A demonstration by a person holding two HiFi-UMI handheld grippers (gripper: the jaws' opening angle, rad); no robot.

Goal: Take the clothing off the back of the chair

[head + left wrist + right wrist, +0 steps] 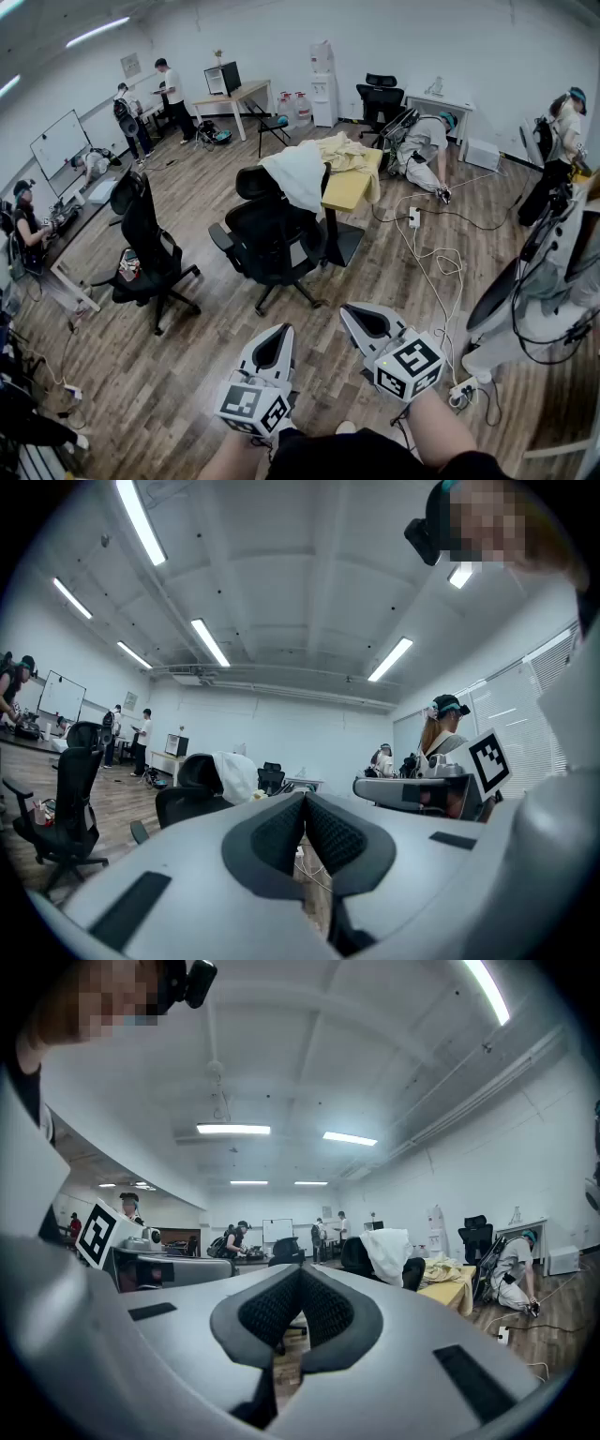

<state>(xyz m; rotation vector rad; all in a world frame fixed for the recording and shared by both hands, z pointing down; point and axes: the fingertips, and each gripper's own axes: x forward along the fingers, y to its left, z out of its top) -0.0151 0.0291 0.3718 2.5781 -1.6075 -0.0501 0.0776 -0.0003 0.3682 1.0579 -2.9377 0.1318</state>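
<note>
Loosely draped garment [298, 174]: soft, light; pinch its top fold on the chair [267, 236].
Left tongs [276, 335], right tongs [355, 315]: pressed together, empty.

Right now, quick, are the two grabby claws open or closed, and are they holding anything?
Left gripper: closed, jaws together, holding nothing.
Right gripper: closed, jaws together, holding nothing.
</note>
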